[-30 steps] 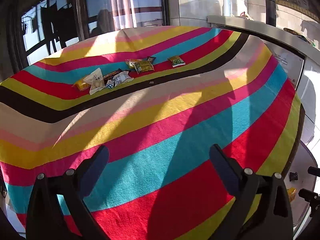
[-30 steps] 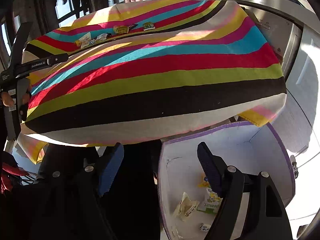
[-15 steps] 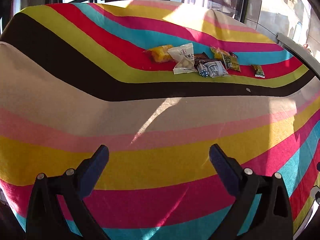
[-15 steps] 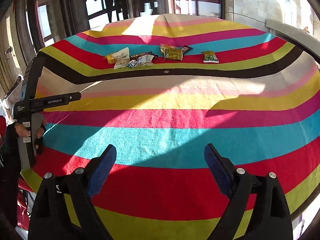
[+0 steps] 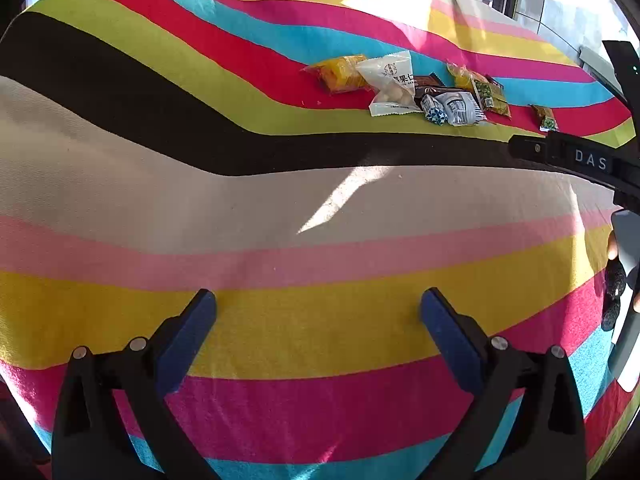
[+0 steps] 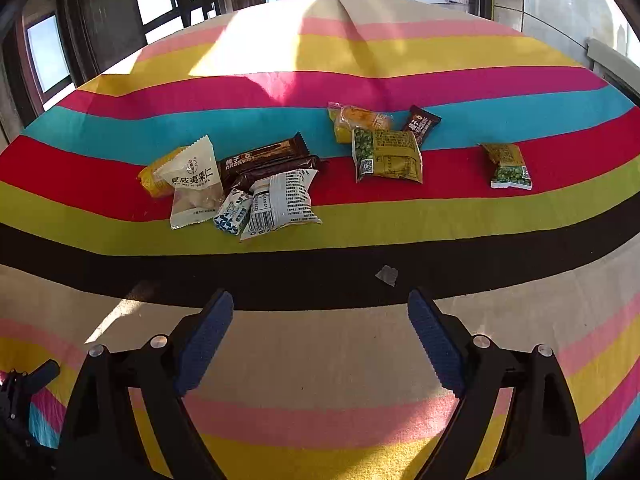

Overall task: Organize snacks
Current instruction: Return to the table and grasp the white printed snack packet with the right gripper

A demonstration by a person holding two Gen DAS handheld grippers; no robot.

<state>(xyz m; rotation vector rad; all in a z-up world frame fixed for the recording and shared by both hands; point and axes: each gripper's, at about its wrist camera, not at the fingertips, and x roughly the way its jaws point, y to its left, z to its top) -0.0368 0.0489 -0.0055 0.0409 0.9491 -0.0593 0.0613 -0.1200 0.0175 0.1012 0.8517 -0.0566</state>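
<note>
1. Right wrist view: we see the right gripper [image 6: 320, 344] spread wide and empty, low in the frame, with the snacks [image 6: 280, 168] heaped at the centre on the striped cloth [image 6: 320, 360], well apart from the pads.
2. The packets overlap, so we risk pinching two at once: the white pouch [image 6: 194, 184] lies on the yellow one.
3. Slick wrappers may slide off.
4. In the left wrist view the left gripper [image 5: 318, 334] is also wide and empty; we could collide reaching together.
</note>
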